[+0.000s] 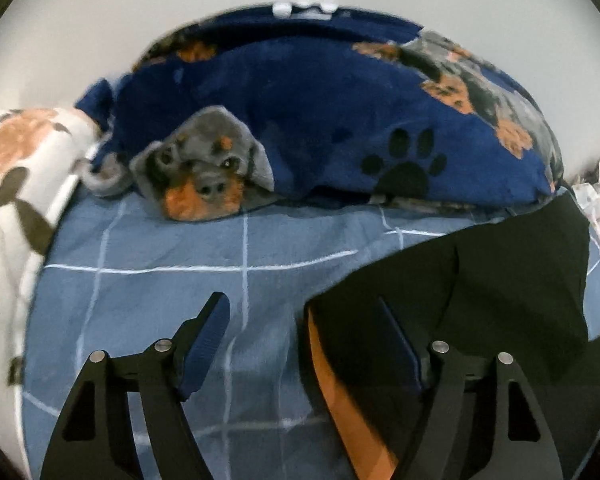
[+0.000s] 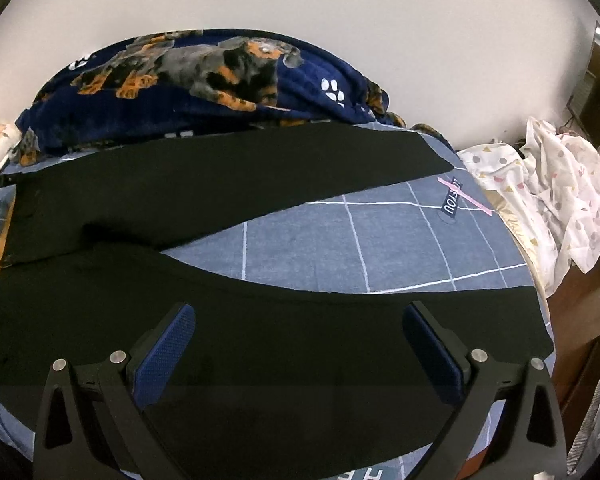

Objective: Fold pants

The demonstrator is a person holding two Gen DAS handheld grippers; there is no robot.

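Folding starts from black pants (image 2: 204,184) spread legs apart on blue checked bedsheet (image 2: 380,240), dog blanket (image 2: 180,92) beyond; right gripper (image 2: 296,344) spread wide over near leg, left gripper (image 1: 304,340) released at waist edge; pinch both layers, carry near leg squarely onto far leg

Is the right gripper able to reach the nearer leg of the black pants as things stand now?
Probably yes. The right gripper is open just above the nearer leg of the black pants, which lies flat on the blue checked bedsheet, with nothing between them.
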